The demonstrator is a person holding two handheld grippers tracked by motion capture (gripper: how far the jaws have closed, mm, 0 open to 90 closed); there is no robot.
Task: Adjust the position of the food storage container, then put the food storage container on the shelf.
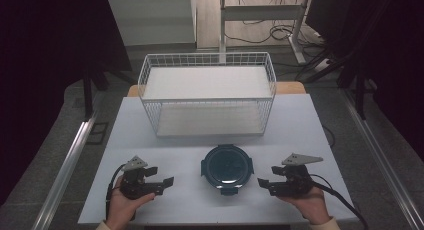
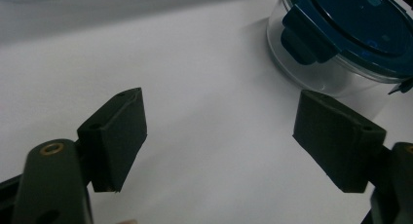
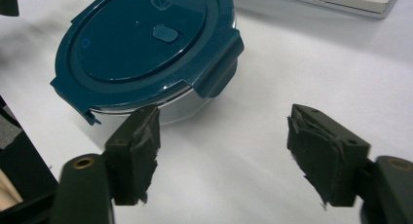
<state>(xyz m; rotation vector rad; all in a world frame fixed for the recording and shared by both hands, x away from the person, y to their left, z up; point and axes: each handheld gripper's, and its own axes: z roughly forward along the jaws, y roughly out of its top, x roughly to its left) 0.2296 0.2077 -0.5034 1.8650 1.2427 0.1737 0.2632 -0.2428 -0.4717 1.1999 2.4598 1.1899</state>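
A round clear container with a dark teal clip-on lid (image 1: pixel 227 167) stands on the white table, lid closed. My left gripper (image 1: pixel 161 176) rests to its left, open, with nothing between the jaws. In the left gripper view the gripper (image 2: pixel 219 136) points over bare table, and the container (image 2: pixel 350 34) sits ahead to the right, apart from the pads. My right gripper (image 1: pixel 267 176) lies right of the container, open and holding nothing. In the right gripper view the gripper (image 3: pixel 224 141) sits just short of the container (image 3: pixel 146 44), whose side clip is ahead of the left pad.
A white wire basket (image 1: pixel 207 98) with a white floor stands behind the container at the table's far middle. The white tabletop (image 1: pixel 300 125) has bare room on both sides. Metal rails run along the floor left and right of the table.
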